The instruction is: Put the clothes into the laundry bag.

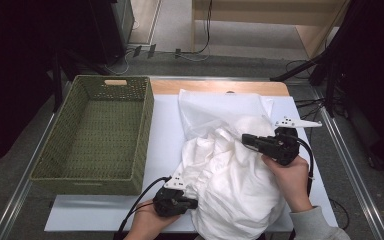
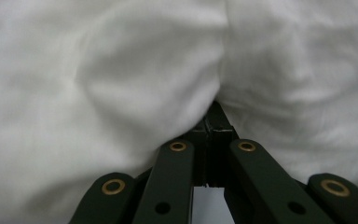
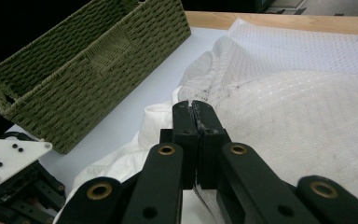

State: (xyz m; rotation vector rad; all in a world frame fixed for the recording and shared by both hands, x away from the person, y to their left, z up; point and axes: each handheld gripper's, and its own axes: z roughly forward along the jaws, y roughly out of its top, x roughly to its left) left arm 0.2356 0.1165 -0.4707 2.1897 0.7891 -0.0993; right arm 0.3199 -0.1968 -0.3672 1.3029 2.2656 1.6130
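We see grey carpet floor [image 1: 240, 30] across the top of the high view, with cables [image 1: 200, 50] trailing over it. A light wooden furniture piece [image 1: 300, 15] stands upper right. Dark stands [image 1: 320, 65] flank the table [image 1: 215, 87], whose wooden edge shows centre.

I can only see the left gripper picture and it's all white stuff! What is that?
Observer: A crumpled white cloth on a table; the left gripper is at its near edge.
Operator: Is my other gripper holding it too?
Observer: The right gripper has its jaws closed, tips against a fold near the cloth's middle; I can't tell if cloth is pinched.
Operator: Is there anything else on the table?
Observer: Yes, a green woven basket to the cloth's left, with nothing in it.
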